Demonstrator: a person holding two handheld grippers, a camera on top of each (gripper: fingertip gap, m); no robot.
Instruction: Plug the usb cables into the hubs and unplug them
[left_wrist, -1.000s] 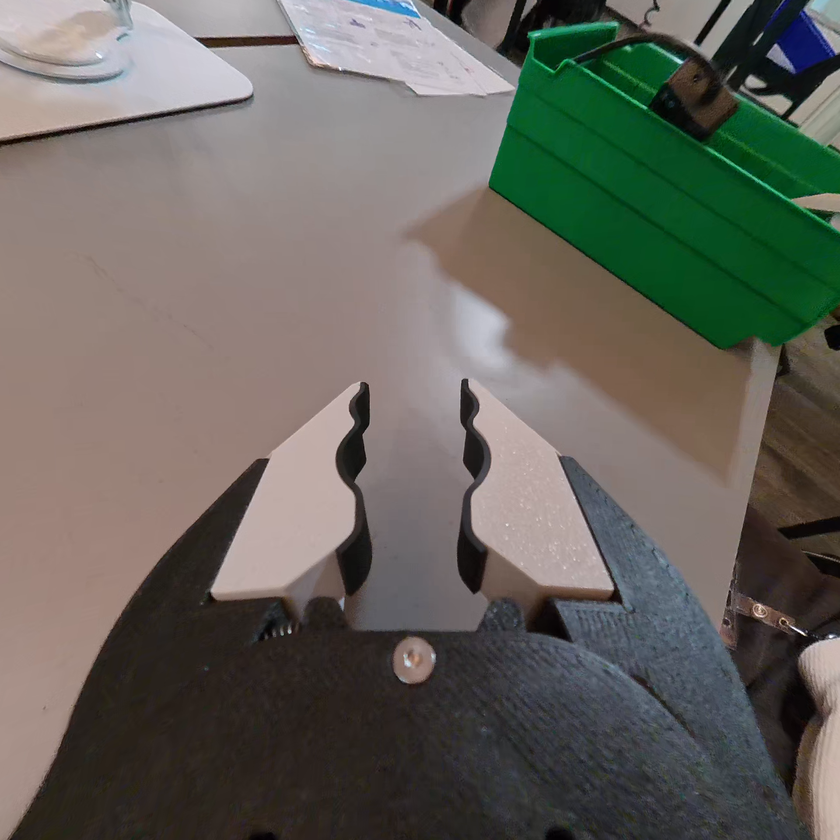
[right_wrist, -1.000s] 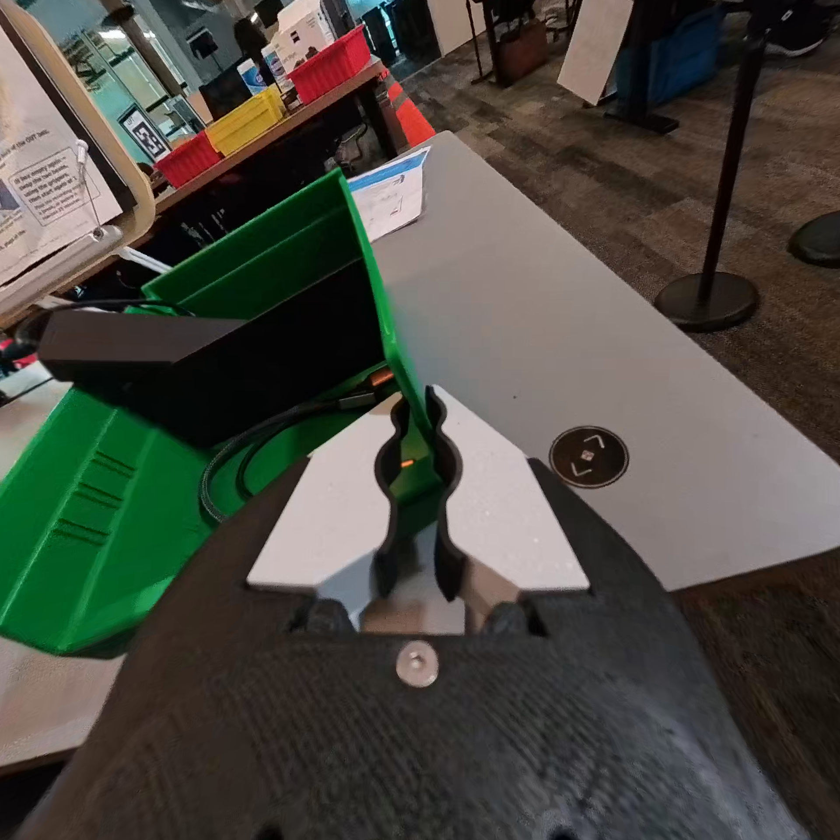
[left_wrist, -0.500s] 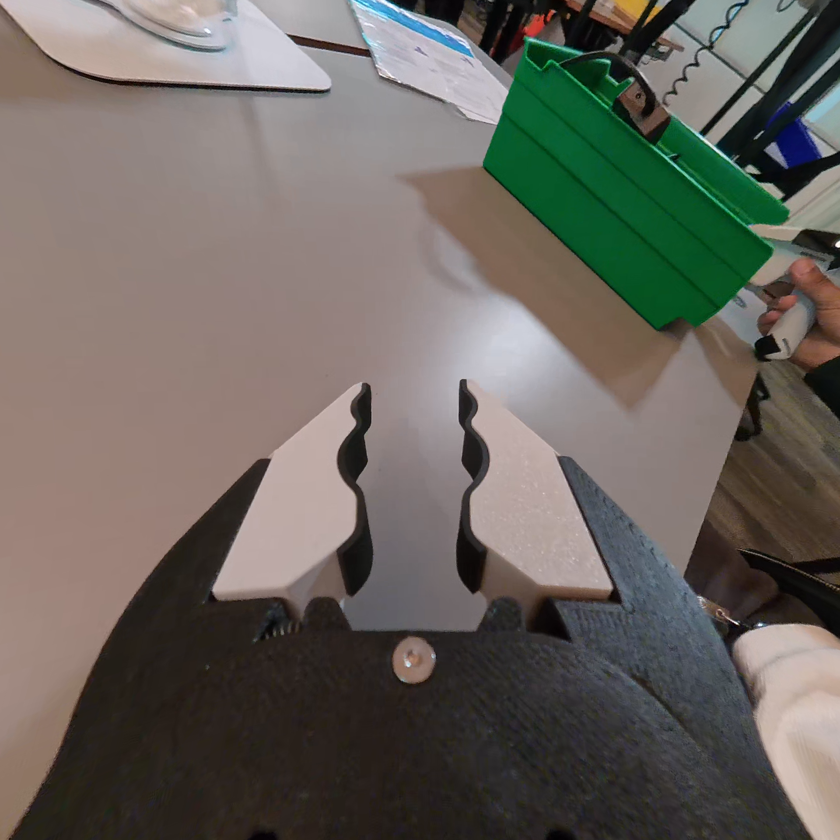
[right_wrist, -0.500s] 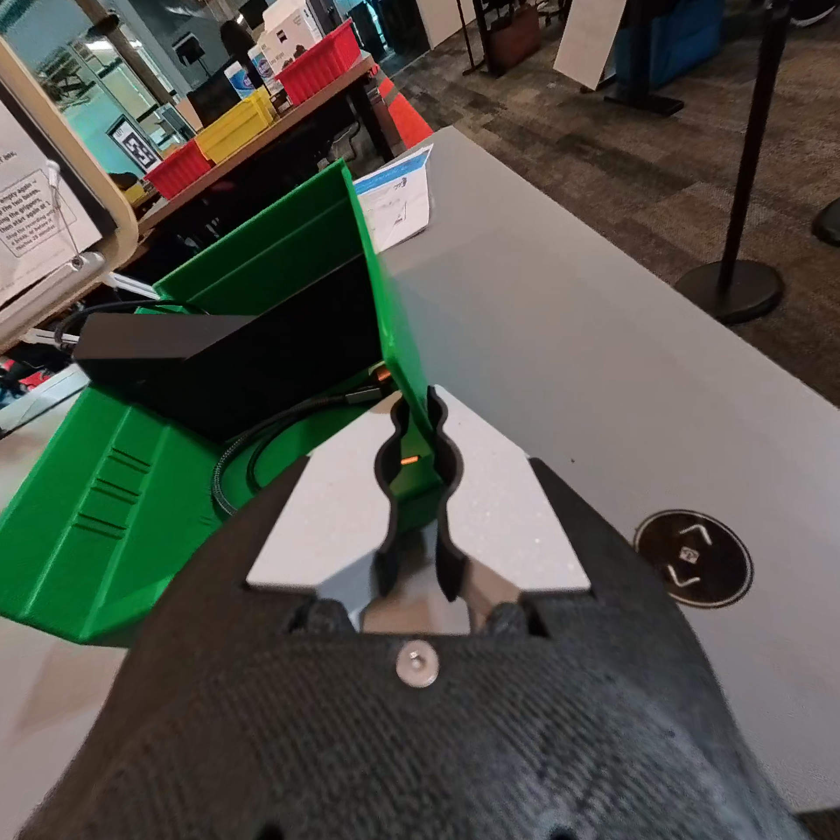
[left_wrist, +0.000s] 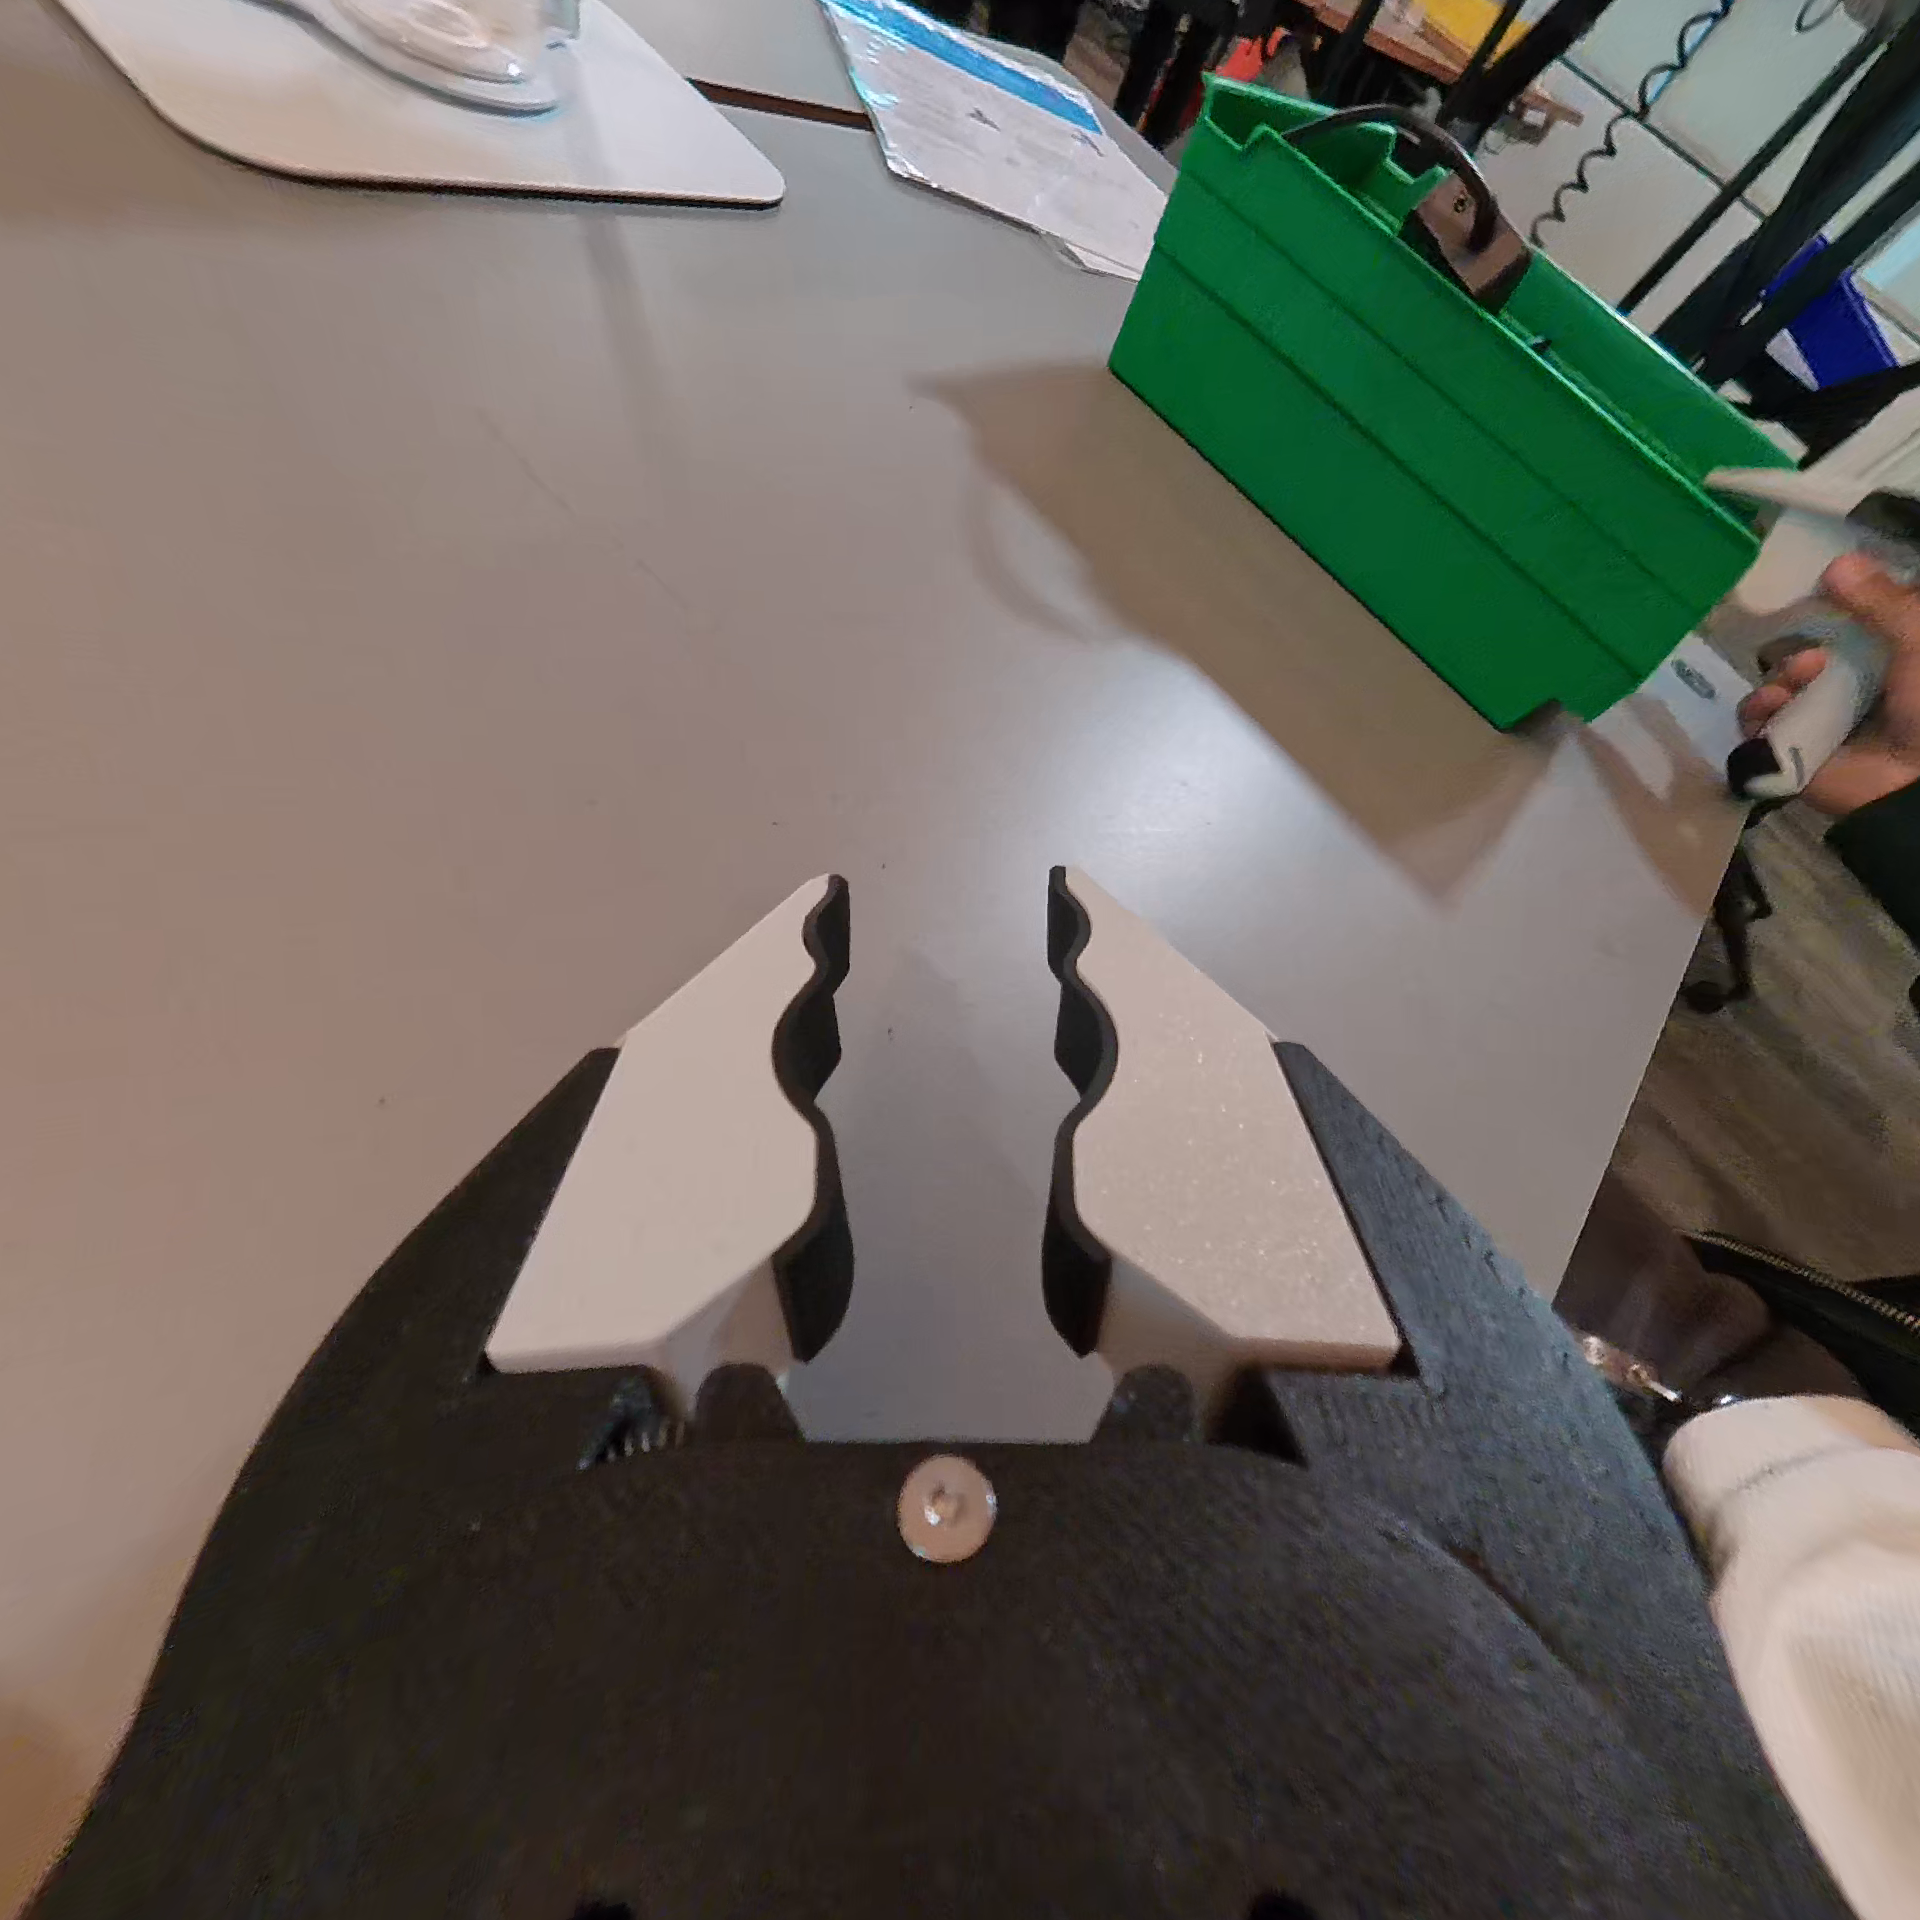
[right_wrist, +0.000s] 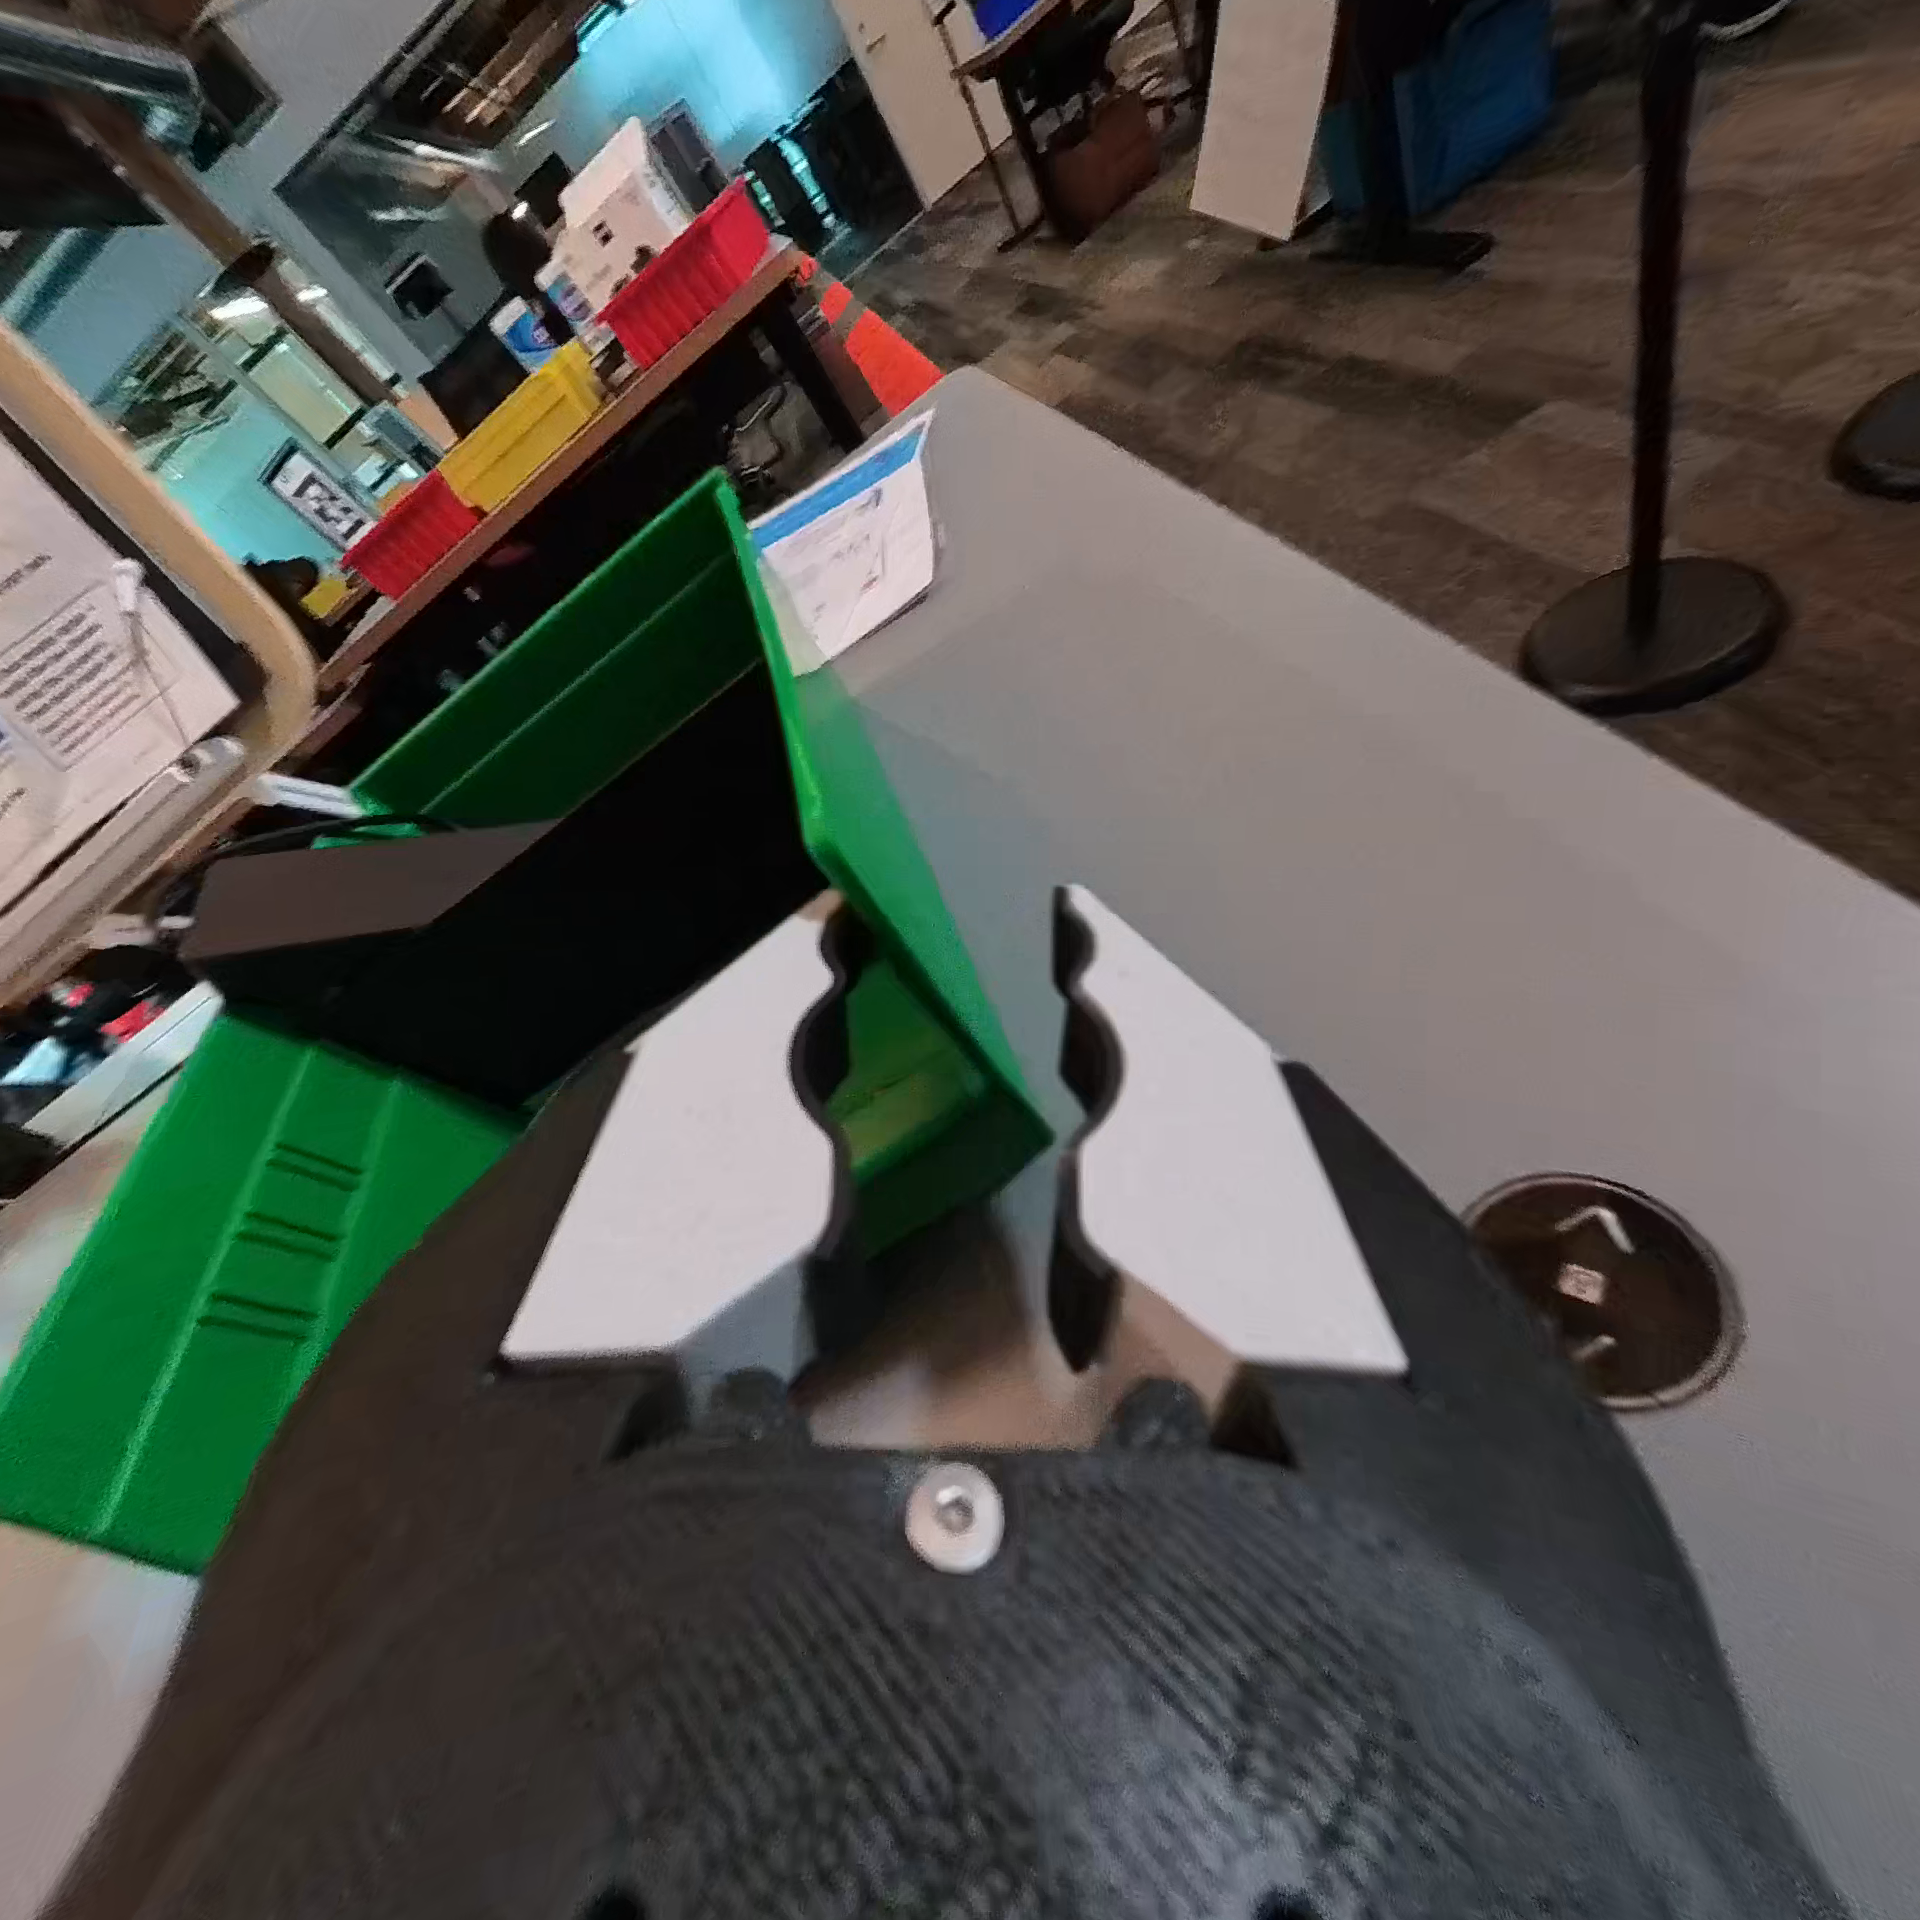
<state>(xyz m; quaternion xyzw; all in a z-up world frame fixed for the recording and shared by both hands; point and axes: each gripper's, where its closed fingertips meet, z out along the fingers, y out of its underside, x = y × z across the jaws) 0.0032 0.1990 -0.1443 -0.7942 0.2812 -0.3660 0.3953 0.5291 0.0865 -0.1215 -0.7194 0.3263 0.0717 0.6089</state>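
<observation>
I judge this to be the very start of the task: nothing is plugged in, and neither of my tools holds anything.

The grey table (left_wrist: 436, 540) carries everything. The green bin (left_wrist: 1382, 436) sits at its near right corner, close to the edge where I stand. A white mat (left_wrist: 436, 135) with a clear dish on it lies toward the far left edge, and a printed sheet (left_wrist: 987, 135) lies at the far edge behind the bin. A round black cap (right_wrist: 1605, 1288) is set into the table on the right side of the bin.

Inside the bin a flat black hub (right_wrist: 343, 914) leans on the rim, its black cord (left_wrist: 1382, 130) looping up over the far wall. I cannot make out loose usb cables on the bin floor here; my own tool hides most of it.

My right gripper (right_wrist: 951, 904) stands wide, jaws apart, straddling the near corner of the bin wall without pinching it. My left gripper (left_wrist: 945, 883) is also wide and empty, hovering over bare table, well apart from the bin.

Next, I think, the right tool must clear the wall and reach down into the bin for the hub or a plug, while the left moves toward the bin to steady the other part.
</observation>
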